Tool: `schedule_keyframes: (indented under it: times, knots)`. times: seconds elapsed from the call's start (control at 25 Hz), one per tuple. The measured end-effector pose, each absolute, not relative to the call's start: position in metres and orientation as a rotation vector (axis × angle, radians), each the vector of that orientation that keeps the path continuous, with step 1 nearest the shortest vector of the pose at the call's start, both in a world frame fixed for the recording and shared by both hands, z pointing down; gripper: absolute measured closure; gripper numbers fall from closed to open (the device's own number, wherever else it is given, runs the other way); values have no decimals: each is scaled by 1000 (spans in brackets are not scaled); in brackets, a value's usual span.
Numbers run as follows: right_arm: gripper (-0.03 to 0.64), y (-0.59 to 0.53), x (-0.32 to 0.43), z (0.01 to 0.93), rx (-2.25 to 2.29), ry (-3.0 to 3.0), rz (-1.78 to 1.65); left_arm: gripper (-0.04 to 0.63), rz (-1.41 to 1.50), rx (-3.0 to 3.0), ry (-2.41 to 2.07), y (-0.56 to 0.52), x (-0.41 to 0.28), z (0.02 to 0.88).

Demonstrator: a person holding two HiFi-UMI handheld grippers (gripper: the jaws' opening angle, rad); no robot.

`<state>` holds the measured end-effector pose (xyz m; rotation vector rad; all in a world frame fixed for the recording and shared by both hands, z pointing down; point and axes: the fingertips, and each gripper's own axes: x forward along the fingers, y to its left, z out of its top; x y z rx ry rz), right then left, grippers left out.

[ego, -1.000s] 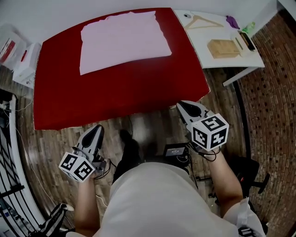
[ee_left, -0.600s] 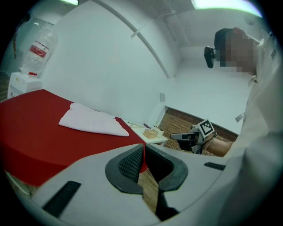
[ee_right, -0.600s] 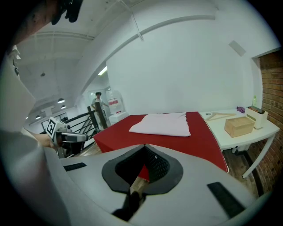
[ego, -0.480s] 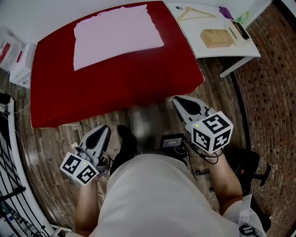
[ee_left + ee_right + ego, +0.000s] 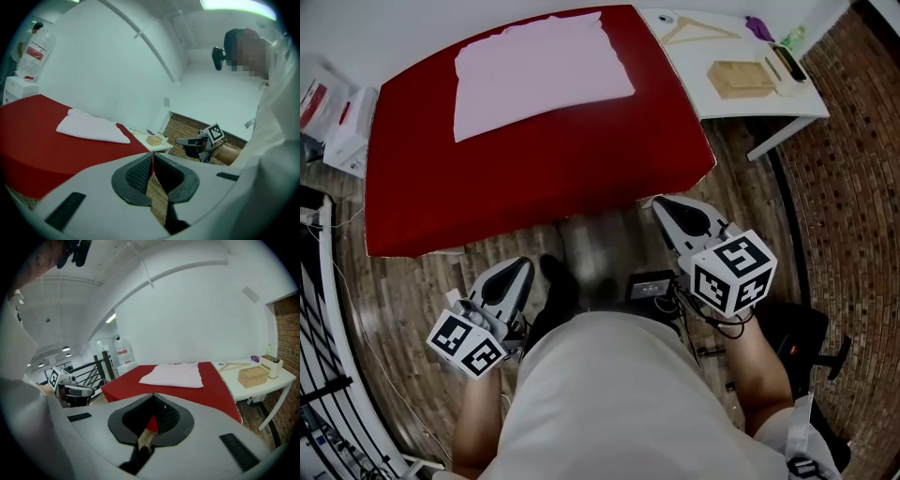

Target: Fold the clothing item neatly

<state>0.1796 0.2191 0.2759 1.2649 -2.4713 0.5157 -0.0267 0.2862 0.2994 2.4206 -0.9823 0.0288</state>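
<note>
Red tabletop point(image 5: 534, 178): fills the upper middle of the head view, bare across its near half.
Clothing item point(image 5: 539, 70): pale pink, spread flat as a rough rectangle at the far side of the red tabletop — well apart from both claws.
Left claw point(image 5: 521, 268): held low over the wooden floor point(image 5: 600, 248), just short of the red tabletop's near edge; jaws together, nothing between them.
Right claw point(image 5: 664, 206): held low as well, near the red tabletop's near-right corner; jaws pressed together — empty too.
Left marker cube point(image 5: 467, 344): at the back of the left claw, by the forearm.
Right marker cube point(image 5: 733, 272): at the back of the right claw, higher in the head view than the left one.
White tabletop point(image 5: 750, 105): just beside the red one, on the right.
Wooden hanger point(image 5: 698, 31): flat at the far end of the white tabletop.
Wooden box point(image 5: 741, 78): near the middle of the white tabletop, with a dark slim item point(image 5: 789, 64) just to its right.
Person point(image 5: 609, 403): light shirt at the bottom of the head view, bare forearms reaching out to both claws.
</note>
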Motion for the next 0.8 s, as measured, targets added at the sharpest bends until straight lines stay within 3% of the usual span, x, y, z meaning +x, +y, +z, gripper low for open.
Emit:
schedule_keyframes:
  times: [0.8]
  knots:
    - [603,212,176,263,1303,-2474,445,580,49,2410,-1004,286,-34,298]
